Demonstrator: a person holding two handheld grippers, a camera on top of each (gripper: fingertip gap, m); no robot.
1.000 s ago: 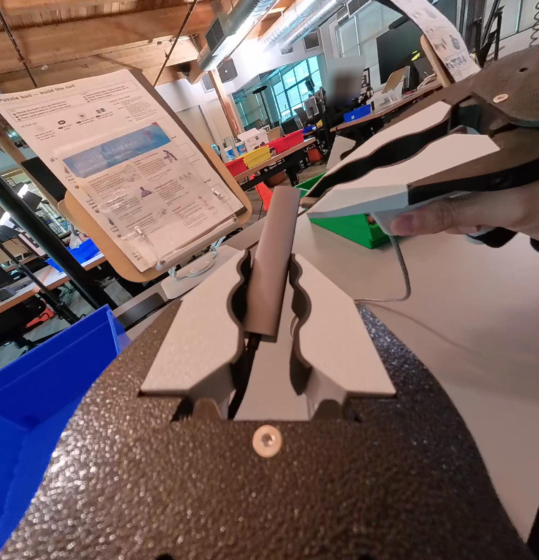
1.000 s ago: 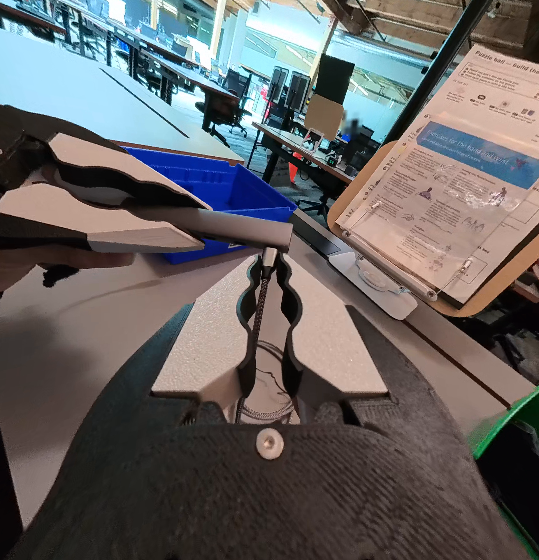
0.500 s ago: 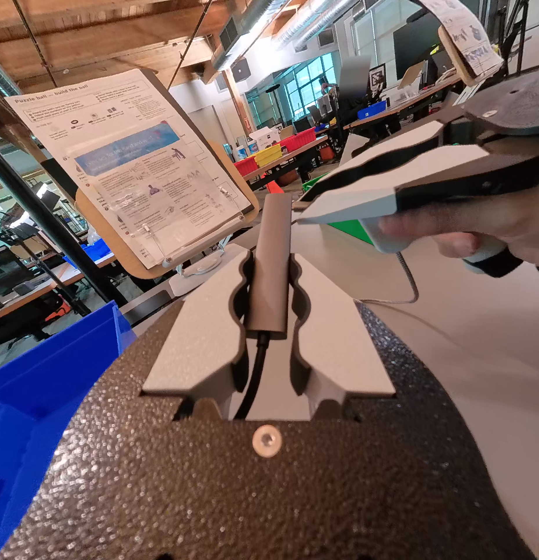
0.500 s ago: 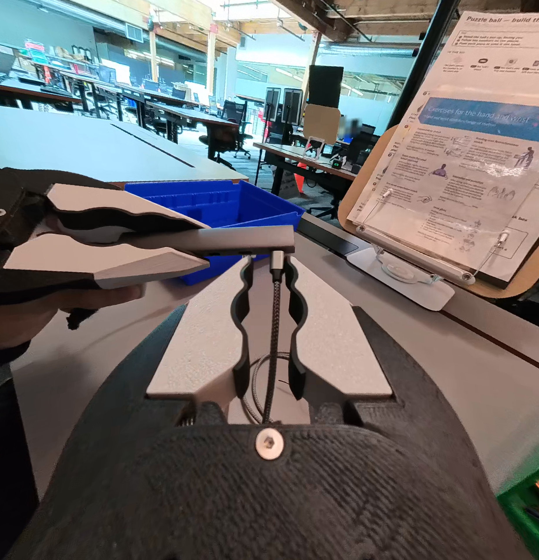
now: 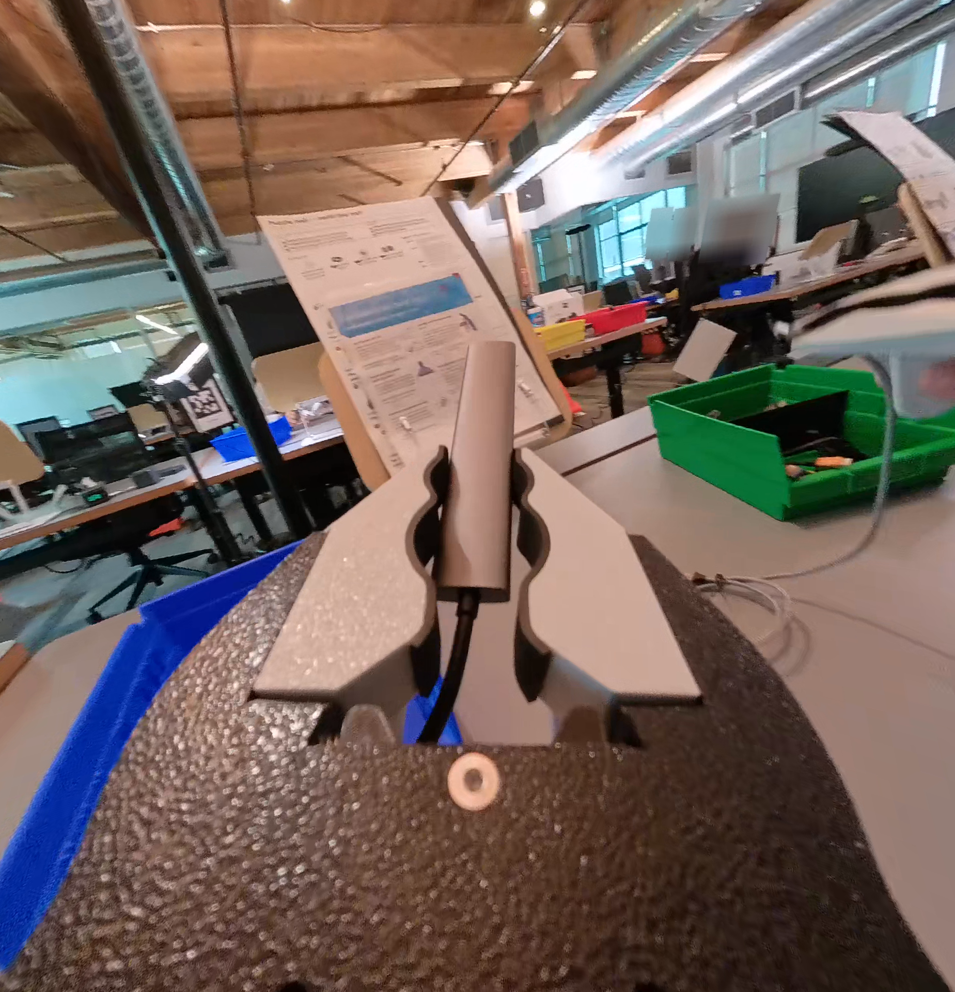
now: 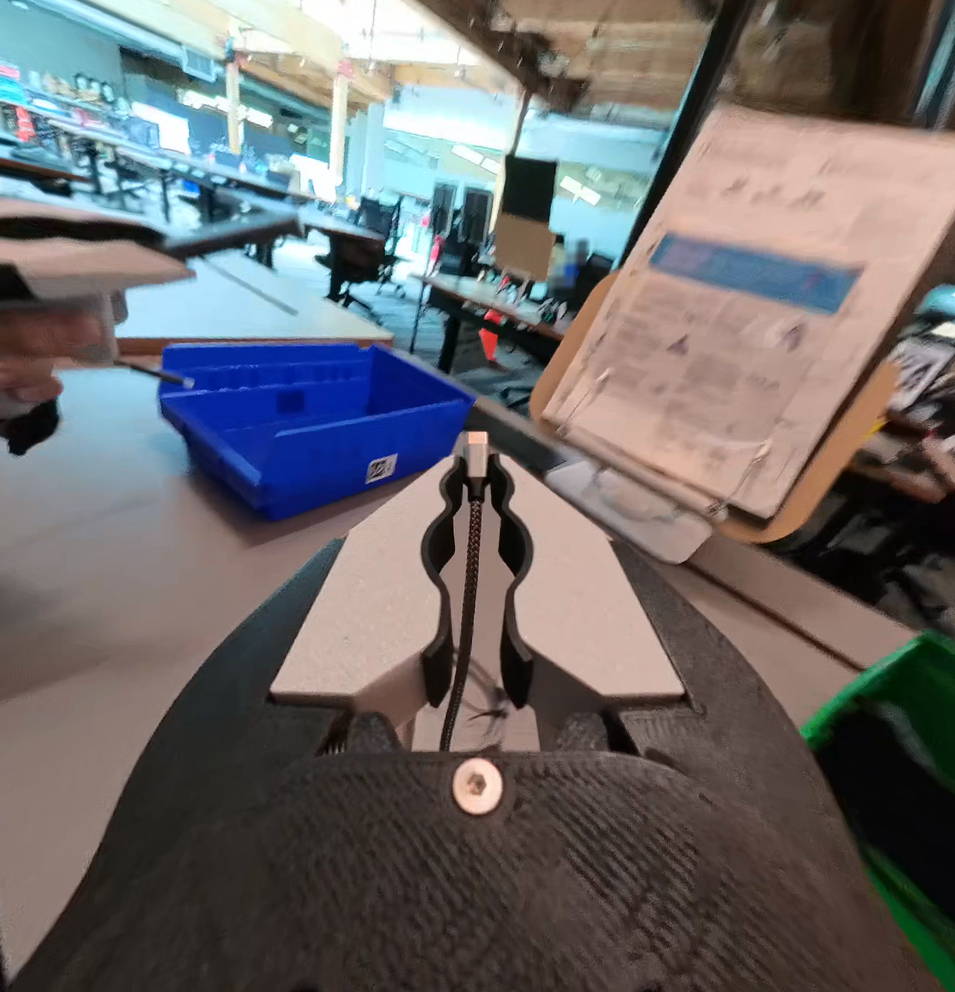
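My left gripper is shut on a grey metal bar that sticks out past the fingertips. A black cable hangs from the bar's near end. My right gripper is shut on a dark braided cable, and its silver plug pokes out at the tips. The two grippers are apart. In the right wrist view the left gripper is at the upper left with the bar. In the left wrist view the right gripper is at the far right, blurred, with the cable hanging to the grey table.
A blue bin stands on the table on the left side and shows below the left gripper. A green bin with small parts is on the right. A document stand with a printed sheet is at the back. Thin wire lies coiled on the table. Left tips to right tips: about 20 cm.
The plug was against the side of the grey bar; now the two are clear of each other. The grippers have drawn apart, the left one swinging left over the blue bin.
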